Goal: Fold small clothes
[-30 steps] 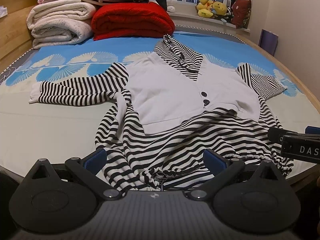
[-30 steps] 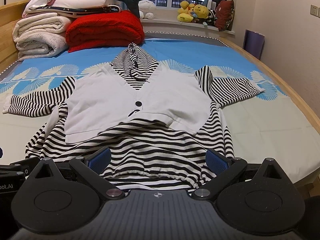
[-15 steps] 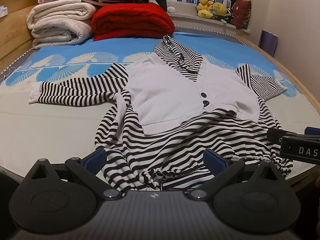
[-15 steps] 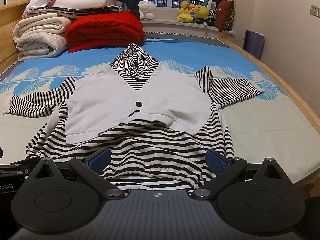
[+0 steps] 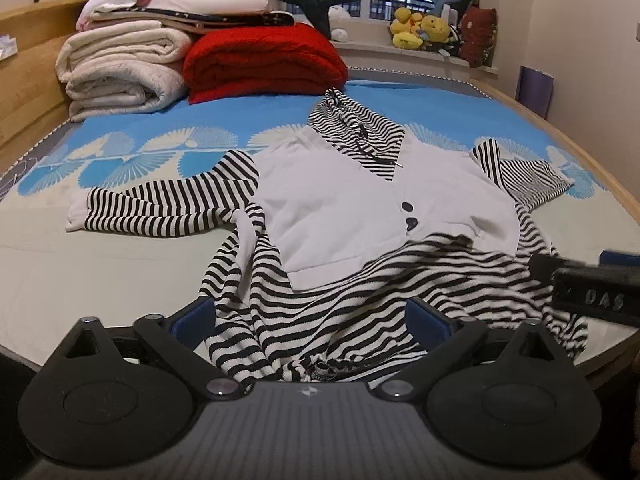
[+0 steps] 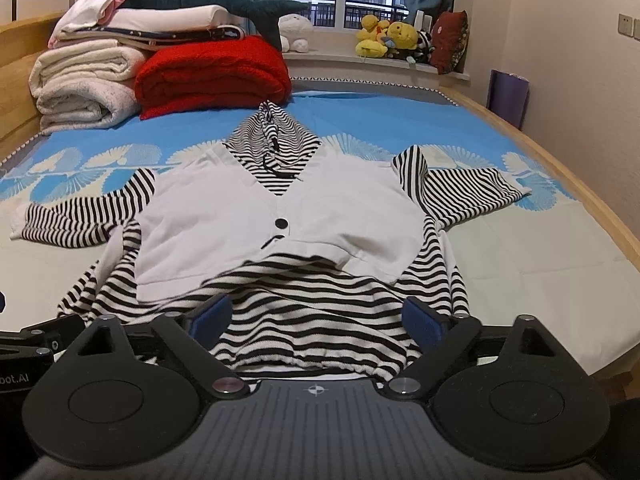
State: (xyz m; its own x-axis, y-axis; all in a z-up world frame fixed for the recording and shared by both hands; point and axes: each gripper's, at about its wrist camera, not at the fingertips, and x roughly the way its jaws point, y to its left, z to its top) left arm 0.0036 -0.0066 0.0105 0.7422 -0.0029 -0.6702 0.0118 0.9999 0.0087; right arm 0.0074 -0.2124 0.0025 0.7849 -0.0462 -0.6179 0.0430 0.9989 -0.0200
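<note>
Far ahead of the grippers, a folded red blanket [image 6: 212, 76] is lying at the head of the bed [image 6: 540, 248], touching a stack of rolled cream blankets [image 6: 86, 84] to its left. A teal plush shark [image 6: 208, 0] is sprawling across the pile. Yellow stuffed toys [image 6: 386, 36] are sitting on the windowsill [image 6: 332, 58], ahead and right.

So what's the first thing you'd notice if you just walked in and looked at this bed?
The black-and-white striped hoodie with a white vest front, spread flat in the middle of the bed with both sleeves out. Behind it, at the head of the bed, a bright red folded blanket sits beside a stack of white blankets. Yellow plush toys line the windowsill.
</note>
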